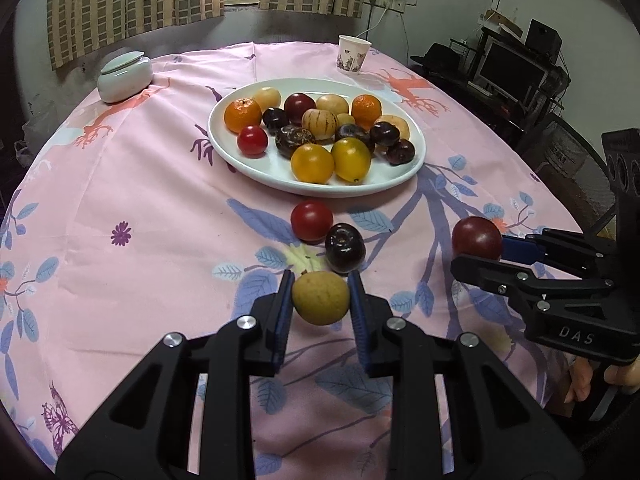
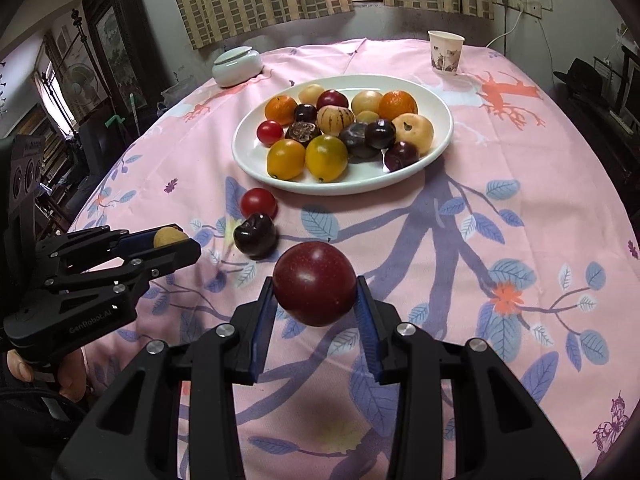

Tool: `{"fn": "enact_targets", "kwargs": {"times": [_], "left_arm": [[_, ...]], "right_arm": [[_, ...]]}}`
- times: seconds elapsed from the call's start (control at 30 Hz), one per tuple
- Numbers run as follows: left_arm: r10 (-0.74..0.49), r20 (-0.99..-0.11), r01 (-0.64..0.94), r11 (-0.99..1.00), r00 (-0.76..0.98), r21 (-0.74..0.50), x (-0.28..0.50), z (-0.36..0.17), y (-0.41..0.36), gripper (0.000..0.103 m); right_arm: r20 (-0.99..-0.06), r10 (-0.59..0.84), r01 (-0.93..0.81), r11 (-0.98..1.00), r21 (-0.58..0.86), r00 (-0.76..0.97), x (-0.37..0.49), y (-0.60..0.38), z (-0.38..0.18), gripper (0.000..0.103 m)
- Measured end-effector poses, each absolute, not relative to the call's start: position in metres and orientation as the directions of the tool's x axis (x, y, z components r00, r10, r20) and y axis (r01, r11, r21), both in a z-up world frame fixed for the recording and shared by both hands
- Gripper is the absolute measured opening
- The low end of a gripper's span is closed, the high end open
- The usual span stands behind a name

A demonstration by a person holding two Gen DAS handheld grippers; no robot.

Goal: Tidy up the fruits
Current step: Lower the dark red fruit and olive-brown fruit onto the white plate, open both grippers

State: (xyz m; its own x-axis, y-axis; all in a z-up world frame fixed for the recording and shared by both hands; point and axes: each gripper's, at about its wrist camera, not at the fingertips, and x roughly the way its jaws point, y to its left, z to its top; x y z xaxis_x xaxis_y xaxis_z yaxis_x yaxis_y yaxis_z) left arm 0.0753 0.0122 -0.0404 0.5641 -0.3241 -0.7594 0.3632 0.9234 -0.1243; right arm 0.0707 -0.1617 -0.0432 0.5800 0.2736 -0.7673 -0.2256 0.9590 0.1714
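My left gripper [image 1: 321, 298] is shut on a small tan fruit [image 1: 320, 299], held above the pink tablecloth; it also shows in the right wrist view [image 2: 170, 237]. My right gripper [image 2: 316, 296] is shut on a dark red plum [image 2: 315, 283], also seen in the left wrist view [image 1: 477, 238]. A white plate [image 1: 260, 160] [image 2: 400, 176] holds several fruits: oranges, yellow tomatoes, dark plums, pale fruits. On the cloth in front of the plate lie a red tomato [image 1: 311, 220] [image 2: 258, 202] and a dark plum [image 1: 345, 247] [image 2: 255, 235].
A paper cup [image 1: 354, 54] [image 2: 445, 52] stands beyond the plate at the far right. A pale lidded jar [image 1: 125, 76] [image 2: 237, 65] sits at the far left edge. Curtains and a wall lie behind; shelves and a monitor stand to the right.
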Motion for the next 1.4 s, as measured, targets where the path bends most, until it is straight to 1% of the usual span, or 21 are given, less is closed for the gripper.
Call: {"fn": "enact_targets", "kwargs": {"times": [0.17, 0.37, 0.47, 0.63, 0.77, 0.87, 1.13, 1.17, 1.2, 1.23, 1.27, 1.33, 1.37, 1.4], "left_arm": [[-0.313, -0.760, 0.347, 0.930, 0.569, -0.122, 0.079, -0.033, 0.017, 0.027], [-0.273, -0.758, 0.343, 0.937, 0.593, -0.069, 0.103, -0.013, 0.018, 0.027], [-0.249, -0.753, 0.342, 0.939, 0.610, -0.033, 0.134, 0.003, 0.015, 0.027], [-0.224, -0.771, 0.325, 0.945, 0.597, -0.023, 0.199, 0.015, -0.004, 0.027], [-0.212, -0.797, 0.311, 0.950, 0.566, -0.031, 0.246, 0.006, -0.023, 0.028], [-0.197, -0.819, 0.301, 0.953, 0.539, -0.031, 0.267, -0.008, -0.032, 0.028], [-0.192, -0.835, 0.288, 0.957, 0.516, -0.042, 0.288, -0.024, -0.034, 0.028], [-0.189, -0.831, 0.281, 0.959, 0.523, -0.041, 0.290, -0.024, -0.034, 0.034], [-0.185, -0.827, 0.271, 0.962, 0.530, -0.042, 0.290, -0.022, -0.032, 0.043], [-0.189, -0.820, 0.263, 0.964, 0.541, -0.049, 0.290, -0.018, -0.030, 0.066], [-0.199, -0.802, 0.257, 0.965, 0.562, -0.059, 0.286, -0.012, -0.026, 0.075], [-0.195, -0.773, 0.254, 0.966, 0.603, -0.045, 0.276, 0.000, -0.022, 0.076], [-0.189, -0.761, 0.256, 0.966, 0.621, -0.031, 0.270, 0.007, -0.020, 0.080], [-0.188, -0.750, 0.256, 0.966, 0.635, -0.026, 0.264, 0.013, -0.018, 0.084]], "right_arm": [[-0.765, 0.287, -0.228, 0.955, 0.187, 0.577, 0.073, -0.166, -0.044, 0.039], [-0.757, 0.296, -0.264, 0.950, 0.168, 0.583, 0.089, -0.170, -0.028, 0.039], [-0.746, 0.304, -0.286, 0.945, 0.158, 0.593, 0.109, -0.173, -0.012, 0.039], [-0.714, 0.262, -0.300, 0.951, 0.076, 0.650, 0.155, -0.169, 0.012, 0.039], [-0.738, 0.235, -0.300, 0.953, 0.047, 0.632, 0.197, -0.162, 0.005, 0.039], [-0.762, 0.213, -0.293, 0.956, 0.032, 0.611, 0.221, -0.160, -0.006, 0.039], [-0.785, 0.181, -0.283, 0.959, 0.008, 0.593, 0.247, -0.158, -0.025, 0.039], [-0.784, 0.168, -0.279, 0.960, -0.006, 0.598, 0.248, -0.157, -0.027, 0.039], [-0.784, 0.156, -0.278, 0.960, -0.022, 0.601, 0.249, -0.156, -0.027, 0.039], [-0.785, 0.145, -0.278, 0.960, -0.036, 0.602, 0.249, -0.155, -0.027, 0.041], [-0.781, 0.139, -0.274, 0.961, -0.042, 0.609, 0.248, -0.156, -0.025, 0.053], [-0.747, 0.125, -0.257, 0.964, -0.064, 0.653, 0.238, -0.159, -0.016, 0.070], [-0.722, 0.112, -0.252, 0.964, -0.089, 0.682, 0.232, -0.160, -0.009, 0.079], [-0.700, 0.093, -0.245, 0.962, -0.120, 0.708, 0.227, -0.159, -0.002, 0.084]]}}
